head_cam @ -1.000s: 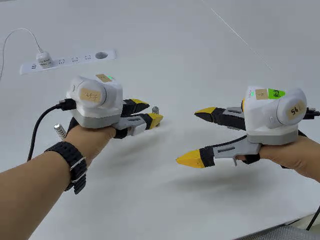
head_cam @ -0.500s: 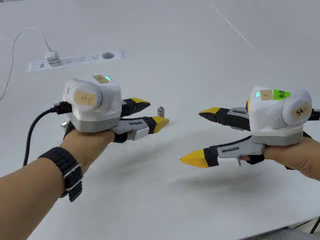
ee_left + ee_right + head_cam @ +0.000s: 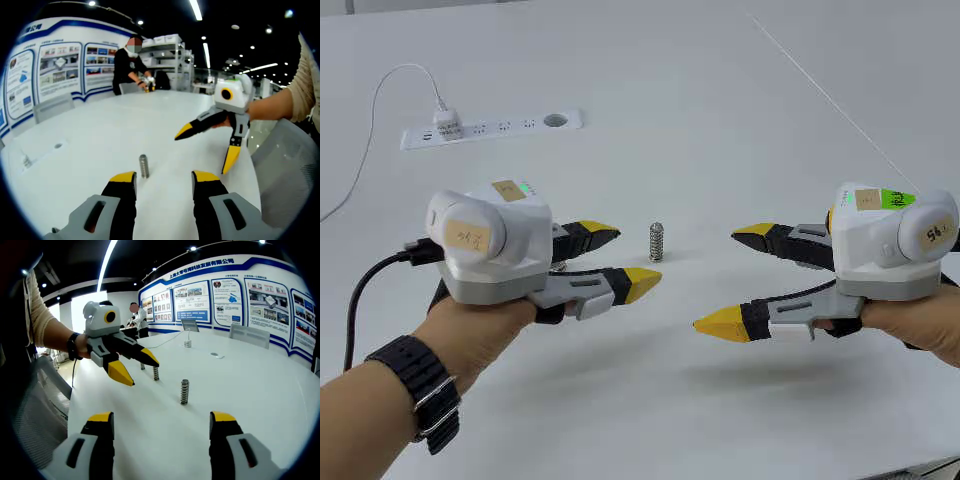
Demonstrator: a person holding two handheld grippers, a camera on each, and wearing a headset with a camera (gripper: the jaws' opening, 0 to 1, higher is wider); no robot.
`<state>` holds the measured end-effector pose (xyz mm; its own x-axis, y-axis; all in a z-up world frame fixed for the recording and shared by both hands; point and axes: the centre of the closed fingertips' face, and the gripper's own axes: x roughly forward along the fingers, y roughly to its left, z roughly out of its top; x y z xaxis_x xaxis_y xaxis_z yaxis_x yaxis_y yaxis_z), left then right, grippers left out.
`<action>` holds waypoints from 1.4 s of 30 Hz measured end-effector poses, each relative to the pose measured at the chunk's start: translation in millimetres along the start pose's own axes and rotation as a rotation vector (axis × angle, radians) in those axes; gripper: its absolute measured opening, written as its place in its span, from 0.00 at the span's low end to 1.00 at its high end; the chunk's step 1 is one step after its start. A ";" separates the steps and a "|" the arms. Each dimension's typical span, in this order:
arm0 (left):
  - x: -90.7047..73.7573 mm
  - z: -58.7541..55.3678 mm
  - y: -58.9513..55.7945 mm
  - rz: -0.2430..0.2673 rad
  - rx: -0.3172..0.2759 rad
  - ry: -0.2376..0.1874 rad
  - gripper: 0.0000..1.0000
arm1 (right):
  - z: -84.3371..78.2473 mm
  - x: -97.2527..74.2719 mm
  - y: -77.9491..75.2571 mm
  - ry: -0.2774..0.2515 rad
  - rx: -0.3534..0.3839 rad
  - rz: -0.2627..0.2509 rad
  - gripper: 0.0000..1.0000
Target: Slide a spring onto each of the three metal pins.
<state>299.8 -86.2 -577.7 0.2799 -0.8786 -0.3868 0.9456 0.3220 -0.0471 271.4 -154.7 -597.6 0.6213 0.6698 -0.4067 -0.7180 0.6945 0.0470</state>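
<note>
A small metal spring (image 3: pixel 656 241) stands upright on the white table between my two grippers. My left gripper (image 3: pixel 637 254) is open with nothing in it, its tips just short of that spring (image 3: pixel 144 166). My right gripper (image 3: pixel 716 278) is open too, hovering to the right with its jaws wide apart. In the right gripper view three upright springs stand in a row: the nearest (image 3: pixel 184 391), a middle one (image 3: pixel 155 373) and a far one (image 3: pixel 142 366) beside the left gripper (image 3: pixel 143 373). Whether a pin sits inside each spring I cannot tell.
A white power strip (image 3: pixel 490 128) with a plug and cable lies at the far left of the table. A black cable (image 3: pixel 365 290) trails from the left gripper. A mesh chair (image 3: pixel 37 405) stands by the table edge. A person (image 3: pixel 131 62) sits at the far end.
The head camera has shifted. My left gripper has drawn back from the spring, which now stands in the open, and its jaws are slightly wider apart. The right gripper stays open.
</note>
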 end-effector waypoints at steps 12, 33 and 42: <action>-40.1 -22.0 1.6 0.049 -0.026 0.009 0.49 | 6.2 -0.4 3.0 0.004 -0.018 0.003 0.80; -104.3 -54.0 30.3 0.202 -0.106 -0.004 0.55 | 14.2 7.2 10.7 0.013 -0.041 0.020 0.80; -128.3 -65.6 43.3 0.251 -0.135 -0.017 0.60 | 15.5 8.9 13.4 0.017 -0.045 0.025 0.80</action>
<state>294.0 63.6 -590.5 0.5066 -0.7706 -0.3867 0.8158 0.5736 -0.0742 272.1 -135.4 -586.5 0.5978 0.6822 -0.4210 -0.7469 0.6647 0.0164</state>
